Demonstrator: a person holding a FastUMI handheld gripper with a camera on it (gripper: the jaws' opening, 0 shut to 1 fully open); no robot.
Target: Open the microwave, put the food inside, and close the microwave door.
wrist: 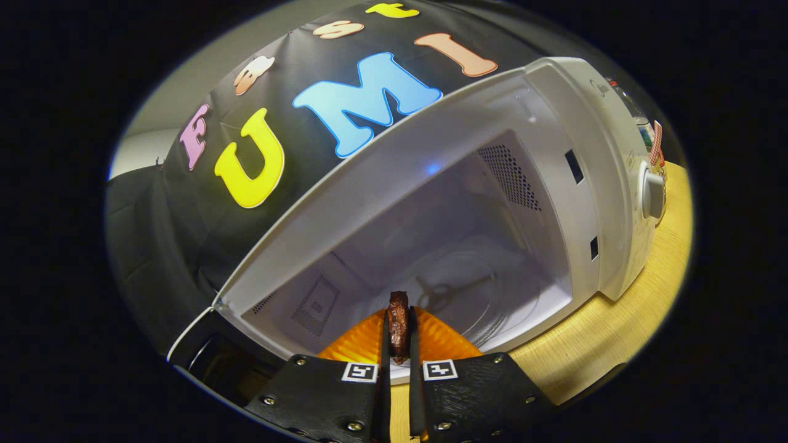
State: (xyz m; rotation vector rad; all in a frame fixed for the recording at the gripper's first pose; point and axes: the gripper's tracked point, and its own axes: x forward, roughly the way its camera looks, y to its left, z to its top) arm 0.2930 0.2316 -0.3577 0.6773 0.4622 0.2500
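Gripper view: a dark brown piece of food (398, 326) stands on edge, its long axis pointing straight ahead along the fingers toward the microwave (554, 184). It sits pinched between the two fingers of the gripper (399, 344), which are clenched on it from both sides (its far end pokes out just past the fingertips). Beneath it spreads an orange ridged plate (363, 341). Just ahead, the microwave cavity gapes open, with its glass turntable (492, 295) on the cavity floor. The microwave rests on a pale wooden table (615, 332), control knob (652, 195) on its front panel.
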